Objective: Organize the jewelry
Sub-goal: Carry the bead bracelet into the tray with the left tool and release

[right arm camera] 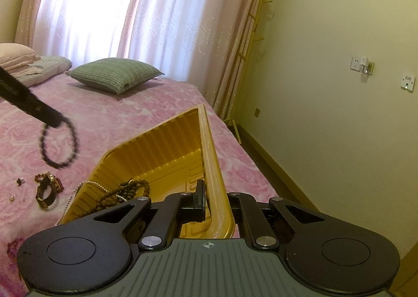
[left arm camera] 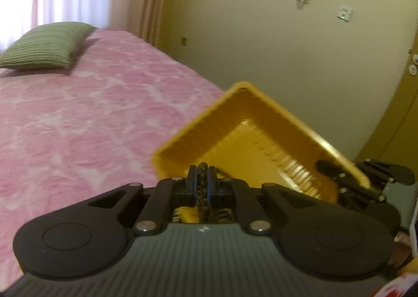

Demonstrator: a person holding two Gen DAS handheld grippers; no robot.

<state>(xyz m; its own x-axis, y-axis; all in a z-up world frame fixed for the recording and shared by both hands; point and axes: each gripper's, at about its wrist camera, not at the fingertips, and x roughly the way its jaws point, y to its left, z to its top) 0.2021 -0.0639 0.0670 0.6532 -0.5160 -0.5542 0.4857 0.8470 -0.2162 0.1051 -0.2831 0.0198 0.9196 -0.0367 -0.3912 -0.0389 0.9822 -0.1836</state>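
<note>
While the right tongs [right arm camera: 213, 203] were clamped on the rim of the yellow tray [right arm camera: 167, 145] tilted above the bed [right arm camera: 130, 114], the left tongs [left arm camera: 202, 179] pinched a dark bead bracelet [right arm camera: 58, 145]; it should next go over the tray and be released.

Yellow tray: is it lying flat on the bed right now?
No. The right gripper is shut on the rim of the yellow tray, holding it tilted above the pink bedspread.
</note>
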